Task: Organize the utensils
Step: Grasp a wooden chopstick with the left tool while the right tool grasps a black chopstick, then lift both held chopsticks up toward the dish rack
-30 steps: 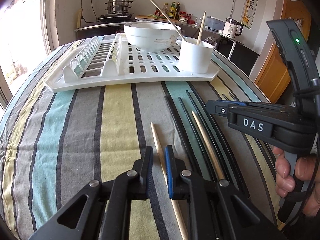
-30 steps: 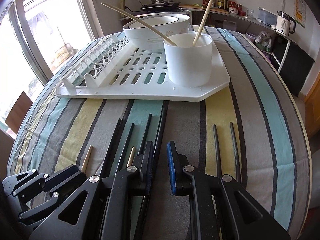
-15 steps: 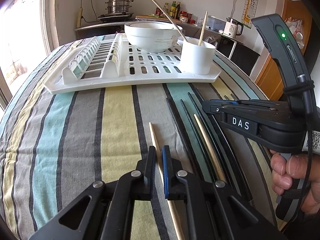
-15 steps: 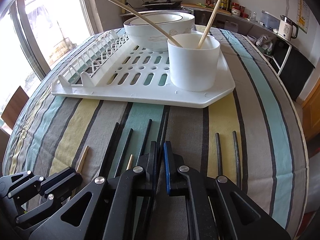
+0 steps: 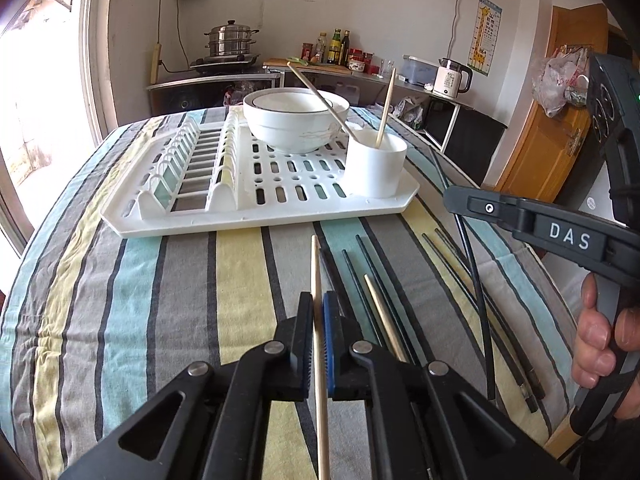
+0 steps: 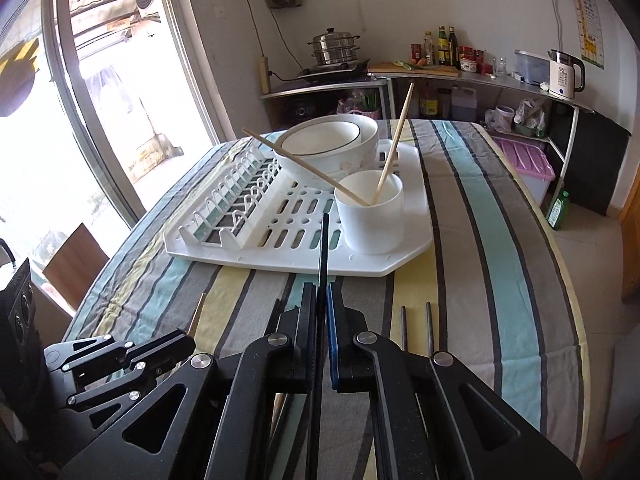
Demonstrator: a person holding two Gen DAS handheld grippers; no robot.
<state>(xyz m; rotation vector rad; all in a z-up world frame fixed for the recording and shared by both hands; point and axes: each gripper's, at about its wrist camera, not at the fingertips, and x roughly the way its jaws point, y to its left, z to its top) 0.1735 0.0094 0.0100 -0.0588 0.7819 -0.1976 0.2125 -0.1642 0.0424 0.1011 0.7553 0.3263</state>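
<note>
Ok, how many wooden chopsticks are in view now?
4 wooden chopsticks: two stand in the white cup, one is held in the left gripper, one lies on the tablecloth beside black chopsticks. Others may be hidden under the grippers.

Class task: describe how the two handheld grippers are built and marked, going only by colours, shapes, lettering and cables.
Left gripper: black angular fingers with silver rivets, one pad blue and ribbed. Right gripper: the same build; seen from the left wrist camera, white letters DAS on its side, a green light and a thin black cable on its handle.

Striped tablecloth (image 5: 120,280), steel steamer pot (image 5: 231,42) on stove, sauce bottles (image 5: 338,46) on counter, white electric kettle (image 6: 565,74), giraffe wall chart (image 5: 485,36), purple bin (image 6: 528,164)
</note>
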